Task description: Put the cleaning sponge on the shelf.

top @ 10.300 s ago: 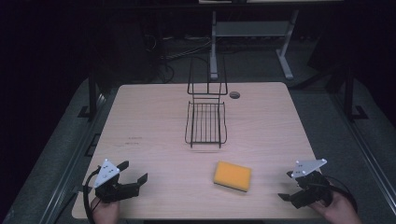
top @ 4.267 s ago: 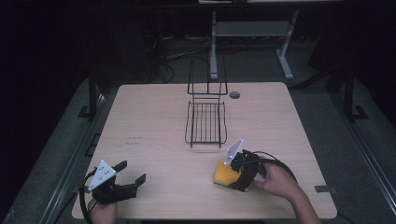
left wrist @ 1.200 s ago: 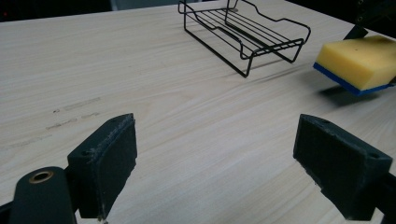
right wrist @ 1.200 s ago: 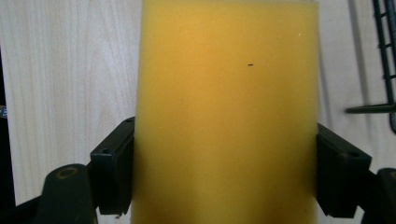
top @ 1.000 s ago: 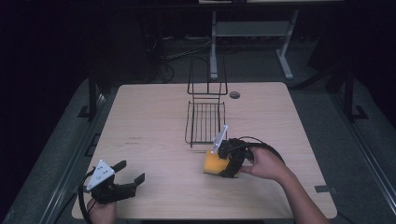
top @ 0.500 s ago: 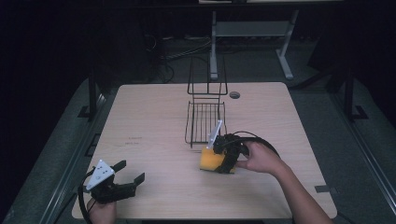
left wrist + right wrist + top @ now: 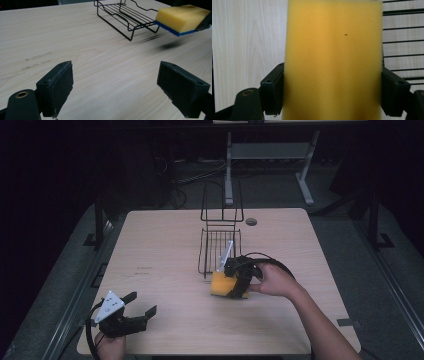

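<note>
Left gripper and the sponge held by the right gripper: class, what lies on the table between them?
Nothing but bare tabletop separates the left gripper from the sponge, as the high view shows. The wire rack stands off to the far side.

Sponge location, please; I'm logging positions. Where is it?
In the high view the sponge is clamped in the right gripper, off the table, just at the near end of the wire rack.
</note>
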`<action>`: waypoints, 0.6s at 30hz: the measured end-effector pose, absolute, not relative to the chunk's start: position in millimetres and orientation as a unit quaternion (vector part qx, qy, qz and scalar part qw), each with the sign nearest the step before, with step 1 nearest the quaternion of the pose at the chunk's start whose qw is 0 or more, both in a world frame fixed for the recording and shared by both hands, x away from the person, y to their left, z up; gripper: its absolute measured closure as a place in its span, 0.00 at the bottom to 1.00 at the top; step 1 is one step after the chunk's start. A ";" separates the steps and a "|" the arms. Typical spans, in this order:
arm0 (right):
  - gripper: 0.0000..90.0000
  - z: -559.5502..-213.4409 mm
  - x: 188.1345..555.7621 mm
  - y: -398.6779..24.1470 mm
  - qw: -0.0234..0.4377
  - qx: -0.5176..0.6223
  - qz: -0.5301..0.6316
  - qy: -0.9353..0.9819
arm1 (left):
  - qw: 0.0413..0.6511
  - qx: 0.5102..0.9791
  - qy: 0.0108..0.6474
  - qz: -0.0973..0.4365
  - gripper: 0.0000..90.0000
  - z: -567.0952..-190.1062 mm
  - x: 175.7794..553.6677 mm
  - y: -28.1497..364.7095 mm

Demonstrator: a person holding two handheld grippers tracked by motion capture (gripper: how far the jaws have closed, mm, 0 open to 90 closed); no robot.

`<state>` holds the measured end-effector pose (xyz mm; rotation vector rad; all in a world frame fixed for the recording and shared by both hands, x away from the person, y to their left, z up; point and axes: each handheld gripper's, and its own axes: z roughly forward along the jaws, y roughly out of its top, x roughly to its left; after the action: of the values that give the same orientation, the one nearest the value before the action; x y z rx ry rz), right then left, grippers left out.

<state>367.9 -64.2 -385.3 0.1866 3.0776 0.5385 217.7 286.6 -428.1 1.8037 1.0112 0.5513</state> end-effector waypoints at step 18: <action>0.24 -380.6 383.3 -59.8 -0.002 0.054 0.176 0.983 | 0.480 0.739 0.415 0.226 0.14 -428.1 216.8 286.0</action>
<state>383.3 -59.8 -380.6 0.1709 3.0919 0.5528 216.8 286.0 -428.1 1.8026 1.0121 0.5510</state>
